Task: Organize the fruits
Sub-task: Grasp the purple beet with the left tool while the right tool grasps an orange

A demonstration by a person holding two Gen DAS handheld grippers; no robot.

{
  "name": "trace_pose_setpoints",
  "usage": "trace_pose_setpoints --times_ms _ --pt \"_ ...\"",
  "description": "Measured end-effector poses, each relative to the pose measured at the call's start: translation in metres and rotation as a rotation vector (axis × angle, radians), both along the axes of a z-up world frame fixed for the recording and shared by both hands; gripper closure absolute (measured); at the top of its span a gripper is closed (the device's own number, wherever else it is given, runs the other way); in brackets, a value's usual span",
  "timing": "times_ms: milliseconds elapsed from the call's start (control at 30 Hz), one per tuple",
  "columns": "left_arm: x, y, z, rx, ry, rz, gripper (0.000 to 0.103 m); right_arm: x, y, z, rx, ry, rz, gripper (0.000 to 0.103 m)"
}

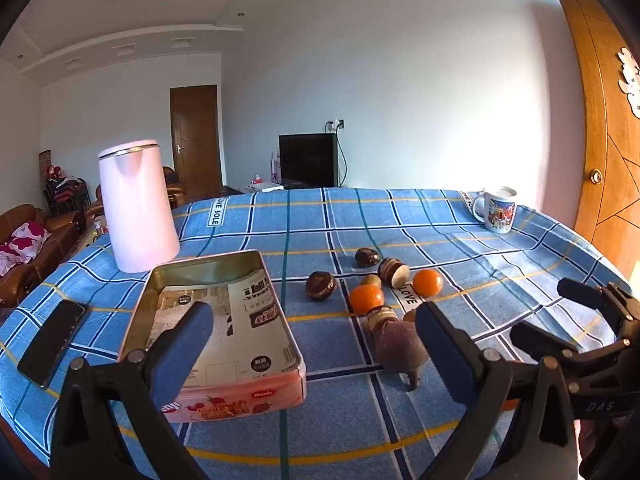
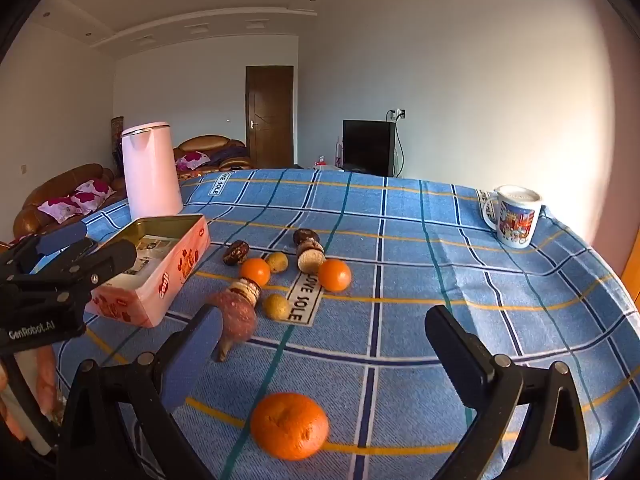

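Nearest the right gripper [image 2: 320, 356], whose jaws stand wide apart and grip nothing, a lone orange [image 2: 289, 425] lies on the blue checked tablecloth [image 2: 500, 320], low between the two fingers and a little toward the left one; it looks like the natural first pick. A clean grasp would likely mean lowering the jaws so the pads meet the orange at its widest part, centred, then closing gently, since a round fruit may roll off an uneven squeeze. The left gripper [image 1: 314, 344] is likewise fully spread and empty, poised over the near end of the pink tin box [image 1: 240, 396], the probable destination, which lies open with printed paper inside. Just beyond, a reddish-purple root-like item [image 2: 236, 318] sits beside the tin, and behind it a loose cluster: two more oranges, brown chestnut-like pieces and small yellowish fruits, lying close enough that a jaw could nudge a neighbour. Farther off stand a pink kettle [image 1: 138, 208], a phone [image 1: 52, 342] and a mug [image 2: 516, 216], all clear of the carrying path.
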State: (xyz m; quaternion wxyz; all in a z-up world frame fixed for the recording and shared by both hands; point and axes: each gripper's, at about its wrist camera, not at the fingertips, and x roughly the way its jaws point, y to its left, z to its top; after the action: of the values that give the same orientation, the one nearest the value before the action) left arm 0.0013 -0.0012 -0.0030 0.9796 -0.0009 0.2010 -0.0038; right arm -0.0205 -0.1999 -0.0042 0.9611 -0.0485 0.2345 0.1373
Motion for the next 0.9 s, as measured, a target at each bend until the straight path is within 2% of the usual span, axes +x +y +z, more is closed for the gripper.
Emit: trace_pose_setpoints --times_ms 200,300,367,500,567,633,700,767,900 --pt "-0.001 -0.017 -0.011 0.010 0.043 -0.045 0.000 -0.013 -0.012 -0.027 -0.010 0.038 0.031 0.001" --pt "0.009 -0.020 -0.018 0.015 0.025 -0.066 0.001 -0.008 -0.007 -0.039 -0.027 0.075 0.054 0.005" --pt "0.010 -0.025 -0.020 0.016 0.045 -0.075 0.002 -0.003 -0.006 -0.045 -0.012 0.110 0.086 0.019" --pt "0.019 -0.037 -0.025 -0.004 0.101 -0.130 0.009 -0.002 -0.004 -0.054 -0.005 0.154 0.132 0.031" --pt "0.024 -0.043 -0.028 -0.005 0.128 -0.146 0.015 -0.001 -0.004 -0.057 0.020 0.180 0.171 0.054" --pt "0.028 -0.048 -0.029 -0.038 0.160 -0.173 0.022 -0.001 -0.006 -0.057 0.024 0.178 0.175 0.054" --pt "0.033 -0.052 -0.031 -0.046 0.184 -0.179 0.022 -0.001 -0.008 -0.057 0.020 0.171 0.169 0.054" --pt "0.039 -0.054 -0.035 -0.039 0.208 -0.196 0.031 -0.006 -0.011 -0.059 0.028 0.162 0.149 0.054" --pt "0.050 -0.063 -0.039 -0.021 0.247 -0.204 0.032 -0.004 -0.022 -0.060 0.035 0.152 0.117 0.054"
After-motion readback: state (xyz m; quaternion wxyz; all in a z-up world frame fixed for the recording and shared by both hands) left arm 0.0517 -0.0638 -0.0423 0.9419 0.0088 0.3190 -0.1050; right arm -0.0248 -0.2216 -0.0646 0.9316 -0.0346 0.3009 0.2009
